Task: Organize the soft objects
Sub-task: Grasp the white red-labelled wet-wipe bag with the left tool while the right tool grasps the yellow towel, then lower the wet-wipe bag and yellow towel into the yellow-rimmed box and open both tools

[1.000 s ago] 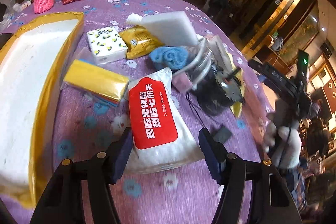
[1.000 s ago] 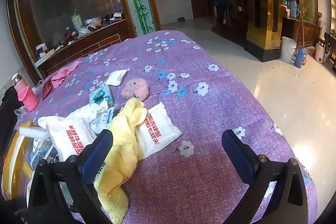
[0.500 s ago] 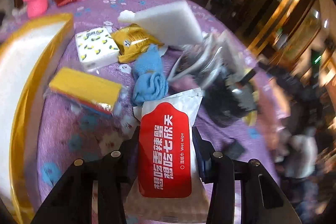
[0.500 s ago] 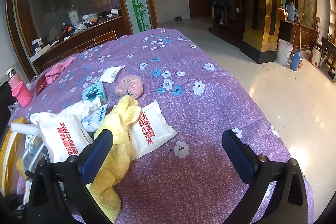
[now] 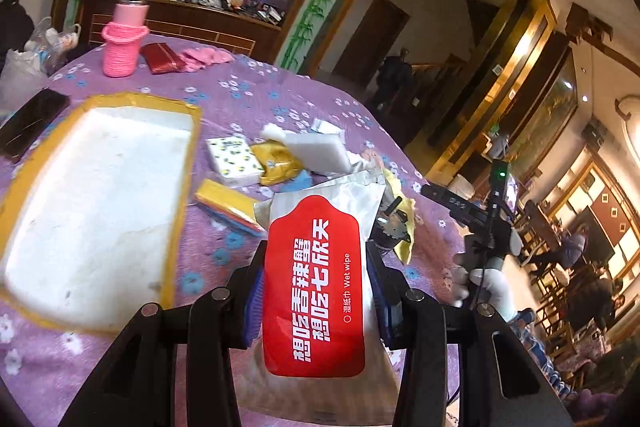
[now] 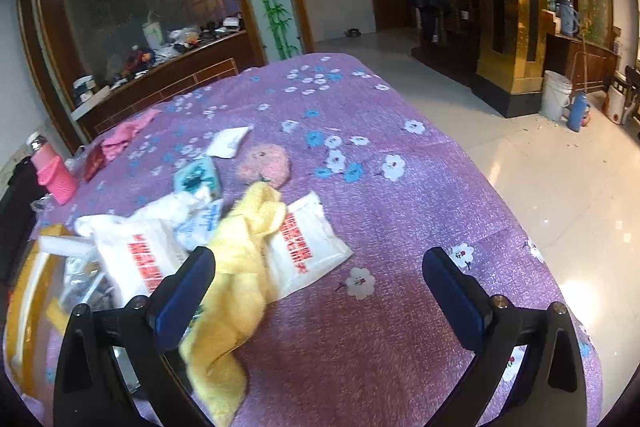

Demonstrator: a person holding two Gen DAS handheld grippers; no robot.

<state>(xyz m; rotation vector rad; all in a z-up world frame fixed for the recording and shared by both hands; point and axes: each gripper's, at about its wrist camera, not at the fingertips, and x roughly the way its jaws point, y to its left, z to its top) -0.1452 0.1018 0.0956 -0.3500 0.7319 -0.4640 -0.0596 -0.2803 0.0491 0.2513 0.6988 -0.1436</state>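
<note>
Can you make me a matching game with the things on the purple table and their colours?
Things:
1. towel
2. wipes pack held by the left gripper
3. bottle
4. tray

Colours:
A. pink
B. red label on white
C. white with a gold rim
D. yellow

Pairs: 1-D, 2-B, 3-A, 4-C

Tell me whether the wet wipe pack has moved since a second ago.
Yes. The wet wipe pack left the tablecloth and now rides lifted in the left gripper, beside the white tray.
</note>
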